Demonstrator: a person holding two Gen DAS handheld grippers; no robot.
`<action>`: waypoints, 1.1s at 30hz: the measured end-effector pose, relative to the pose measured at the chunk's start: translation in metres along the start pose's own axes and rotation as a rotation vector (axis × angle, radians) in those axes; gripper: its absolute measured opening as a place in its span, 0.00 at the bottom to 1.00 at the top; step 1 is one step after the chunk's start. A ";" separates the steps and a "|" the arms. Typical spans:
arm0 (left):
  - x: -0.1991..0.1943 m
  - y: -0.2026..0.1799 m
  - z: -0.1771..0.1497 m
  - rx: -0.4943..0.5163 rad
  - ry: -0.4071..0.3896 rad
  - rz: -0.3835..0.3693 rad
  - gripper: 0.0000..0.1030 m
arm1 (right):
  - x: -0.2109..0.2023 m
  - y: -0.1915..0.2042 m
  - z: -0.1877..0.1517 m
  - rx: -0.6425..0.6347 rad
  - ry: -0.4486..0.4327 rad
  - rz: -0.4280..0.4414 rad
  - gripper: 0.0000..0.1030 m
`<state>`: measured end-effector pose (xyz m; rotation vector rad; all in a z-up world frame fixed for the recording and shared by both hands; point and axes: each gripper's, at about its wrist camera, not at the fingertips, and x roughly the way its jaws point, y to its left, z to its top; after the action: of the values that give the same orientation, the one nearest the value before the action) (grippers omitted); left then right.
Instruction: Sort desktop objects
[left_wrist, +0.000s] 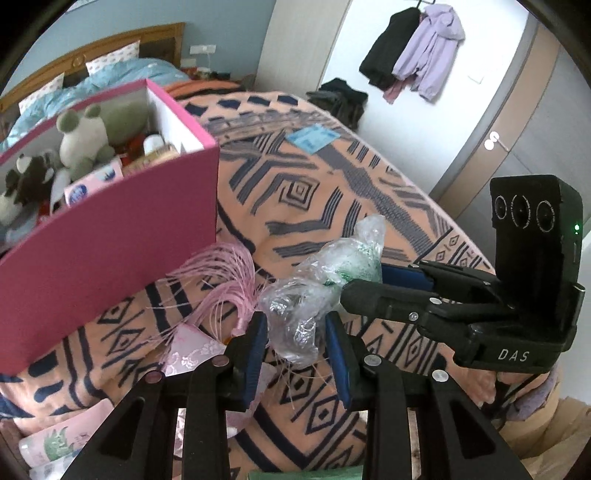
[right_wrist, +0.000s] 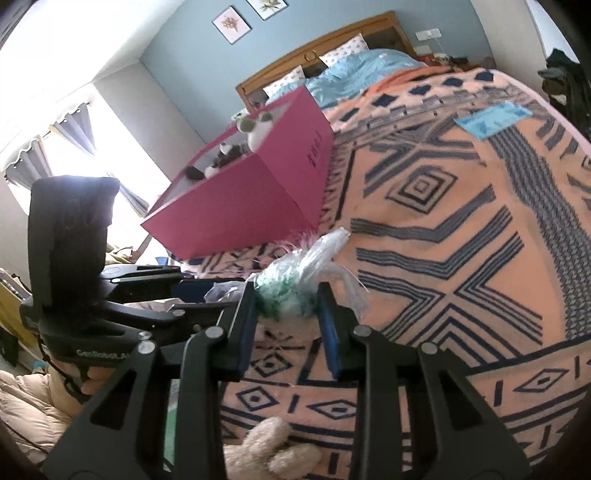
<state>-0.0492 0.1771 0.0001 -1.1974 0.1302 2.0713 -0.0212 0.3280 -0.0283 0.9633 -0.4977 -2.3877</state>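
Left wrist view
- Left gripper (left_wrist: 297, 328): both blue pads are clamped on the crumpled clear end of the plastic bag (left_wrist: 295, 314).
- Bag position: held between the fingers above the patterned blanket (left_wrist: 369, 206); its green-printed end extends up and to the right.
- Right gripper (left_wrist: 364, 282): enters from the right and grasps that green-printed end.
- Pink box (left_wrist: 110, 236): stands to the left, apart from the bag, with plush toys (left_wrist: 85, 140) inside.
- Pink tassel (left_wrist: 225, 280): lies just beside the left finger.

Right wrist view
- Right gripper (right_wrist: 286, 301): pads are clenched on the bag's green-printed part (right_wrist: 288, 299).
- Bag position: between the fingertips; a clear tail juts out beyond and to the right of them.
- Left gripper (right_wrist: 195, 295): reaches in from the left; its hold is hidden here.
- Pink box (right_wrist: 240, 199): sits beyond the bag.
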 end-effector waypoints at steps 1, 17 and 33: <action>-0.004 0.000 0.000 -0.003 -0.009 -0.001 0.31 | -0.001 0.002 0.001 -0.005 -0.005 0.003 0.33; -0.056 0.016 0.002 -0.035 -0.133 0.048 0.31 | 0.000 0.044 0.032 -0.100 -0.040 0.088 0.33; -0.080 0.038 0.002 -0.071 -0.176 0.112 0.31 | 0.023 0.071 0.052 -0.144 -0.027 0.153 0.33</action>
<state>-0.0506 0.1076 0.0541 -1.0639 0.0413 2.2860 -0.0494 0.2656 0.0304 0.8009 -0.3885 -2.2676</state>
